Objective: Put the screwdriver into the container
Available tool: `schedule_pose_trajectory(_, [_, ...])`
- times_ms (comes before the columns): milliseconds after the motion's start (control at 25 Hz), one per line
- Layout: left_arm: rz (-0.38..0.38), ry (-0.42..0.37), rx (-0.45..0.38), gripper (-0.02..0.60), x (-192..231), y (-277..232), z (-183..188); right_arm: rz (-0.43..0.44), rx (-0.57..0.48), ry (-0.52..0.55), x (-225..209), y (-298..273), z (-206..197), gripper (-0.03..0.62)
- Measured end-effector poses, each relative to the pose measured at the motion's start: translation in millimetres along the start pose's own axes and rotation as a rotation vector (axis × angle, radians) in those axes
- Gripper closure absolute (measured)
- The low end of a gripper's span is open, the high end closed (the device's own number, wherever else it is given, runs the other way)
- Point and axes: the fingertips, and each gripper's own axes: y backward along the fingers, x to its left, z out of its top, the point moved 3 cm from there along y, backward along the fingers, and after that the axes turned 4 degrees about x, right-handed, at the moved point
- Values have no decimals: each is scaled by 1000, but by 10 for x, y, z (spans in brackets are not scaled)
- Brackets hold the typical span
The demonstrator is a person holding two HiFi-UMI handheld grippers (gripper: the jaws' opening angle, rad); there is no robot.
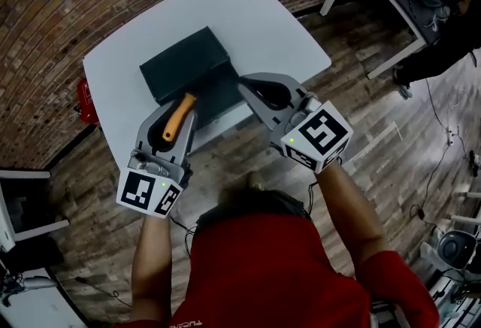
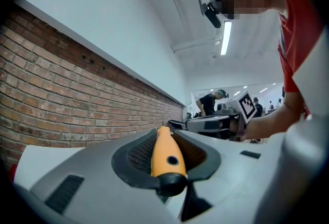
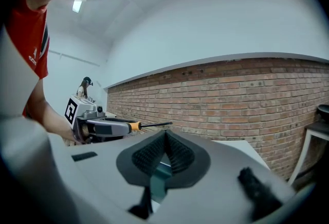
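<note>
Over the tabletop's (image 1: pixel 248 10) near edge, we held the screwdriver (image 1: pixel 186 102) pinched in the left gripper's (image 1: pixel 183 114) jaws, shaft pointing toward the container (image 1: pixel 184 63) just beyond; the right gripper's (image 1: pixel 248 87) jaws were pressed together, empty.

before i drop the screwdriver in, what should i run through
1. Screwdriver clamped between the fingers of the left gripper: ok.
2. Container sits on the table, ahead of both grippers: ok.
3. Container open on top: cannot tell.
4. Screwdriver tip over the container: cannot tell.
5. Right gripper closed at the container's near corner, out of the drop path: cannot tell.
</note>
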Motion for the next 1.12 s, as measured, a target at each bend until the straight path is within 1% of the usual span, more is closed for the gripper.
schedule_pose_trajectory(200, [18, -4, 56, 474, 33, -179, -173, 48, 11, -14, -207, -51, -101, 563])
schedule_pose_trajectory(440, [38, -4, 120, 474, 102, -306, -365, 76, 20, -27, -336, -139, -179, 563])
schedule_pose_trajectory(720, [2, -12, 190, 474, 216, -449, -543, 66, 54, -34, -375, -308, -206, 563])
schedule_pose_trajectory(960, [-31, -16, 275, 474, 336, -557, -718, 49, 76, -46, -383, -392, -253, 563])
schedule_pose_trajectory(1120, [-37, -22, 330, 474, 396, -603, -829, 38, 86, -58, -388, -404, -291, 563])
